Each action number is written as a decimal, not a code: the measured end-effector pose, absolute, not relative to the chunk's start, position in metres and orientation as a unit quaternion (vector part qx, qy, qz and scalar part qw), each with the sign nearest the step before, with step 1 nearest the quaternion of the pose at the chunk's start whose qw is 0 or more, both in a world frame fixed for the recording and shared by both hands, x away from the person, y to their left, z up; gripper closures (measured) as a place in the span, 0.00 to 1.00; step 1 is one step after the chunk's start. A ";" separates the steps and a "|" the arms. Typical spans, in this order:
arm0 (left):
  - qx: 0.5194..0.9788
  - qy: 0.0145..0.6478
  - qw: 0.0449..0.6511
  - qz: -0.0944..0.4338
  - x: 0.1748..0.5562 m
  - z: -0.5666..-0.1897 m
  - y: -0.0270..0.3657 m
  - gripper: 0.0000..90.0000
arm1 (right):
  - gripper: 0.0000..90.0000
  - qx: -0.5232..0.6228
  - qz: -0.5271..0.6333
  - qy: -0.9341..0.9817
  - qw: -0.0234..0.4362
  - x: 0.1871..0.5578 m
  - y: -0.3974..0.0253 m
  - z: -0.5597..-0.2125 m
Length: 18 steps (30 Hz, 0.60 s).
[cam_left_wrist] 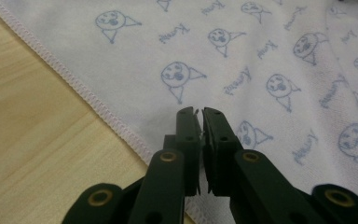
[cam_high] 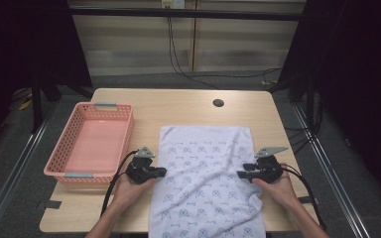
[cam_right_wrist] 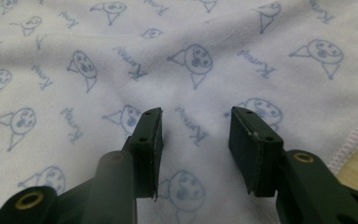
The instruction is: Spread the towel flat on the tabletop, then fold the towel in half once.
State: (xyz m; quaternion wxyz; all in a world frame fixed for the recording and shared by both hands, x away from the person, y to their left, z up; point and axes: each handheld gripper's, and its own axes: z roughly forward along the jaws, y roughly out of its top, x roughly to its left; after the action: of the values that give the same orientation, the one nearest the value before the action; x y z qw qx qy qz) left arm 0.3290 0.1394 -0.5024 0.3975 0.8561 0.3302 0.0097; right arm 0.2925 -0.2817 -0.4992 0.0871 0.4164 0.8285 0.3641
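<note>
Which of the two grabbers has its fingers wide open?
The right gripper, over the towel. Its fingers stand apart; the left gripper has them pressed together.

towel (cam_high: 206,183): soft white cloth, matt nap, printed pale-blue figures, stitched hem | tabletop (cam_high: 178,106): light wood-grain, smooth, faint sheen | basket (cam_high: 69,144): pink plastic lattice, slightly glossy | left claw (cam_left_wrist: 200,112): black matt plastic, brass-coloured rivets | right claw (cam_right_wrist: 196,123): same black matt plastic, flat pads

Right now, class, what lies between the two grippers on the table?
In the high view, the printed white towel spans the stretch between the left gripper and the right gripper. Nothing else lies there.
</note>
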 end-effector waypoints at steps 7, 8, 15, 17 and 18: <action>0.854 0.334 0.400 -0.004 0.322 -0.503 0.142 0.99 | 0.88 0.412 0.362 0.830 0.099 0.289 -0.286 -0.500; 0.856 0.329 0.398 -0.005 0.319 -0.502 0.142 0.99 | 0.93 0.416 0.362 0.829 0.091 0.287 -0.288 -0.500; 0.865 0.313 0.392 -0.024 0.298 -0.500 0.145 1.00 | 0.97 0.409 0.374 0.831 0.055 0.267 -0.296 -0.500; 0.867 0.309 0.391 -0.027 0.290 -0.500 0.147 1.00 | 0.97 0.408 0.371 0.833 0.045 0.255 -0.298 -0.499; 0.872 0.300 0.385 -0.034 0.282 -0.499 0.147 1.00 | 0.97 0.403 0.367 0.837 0.034 0.244 -0.300 -0.498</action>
State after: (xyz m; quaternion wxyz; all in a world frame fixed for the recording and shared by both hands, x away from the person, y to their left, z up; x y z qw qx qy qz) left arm 0.2816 0.1474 -0.4990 0.3852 0.8721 0.3000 -0.0336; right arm 0.2442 -0.2997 -0.4979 0.0338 0.4035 0.8373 0.3673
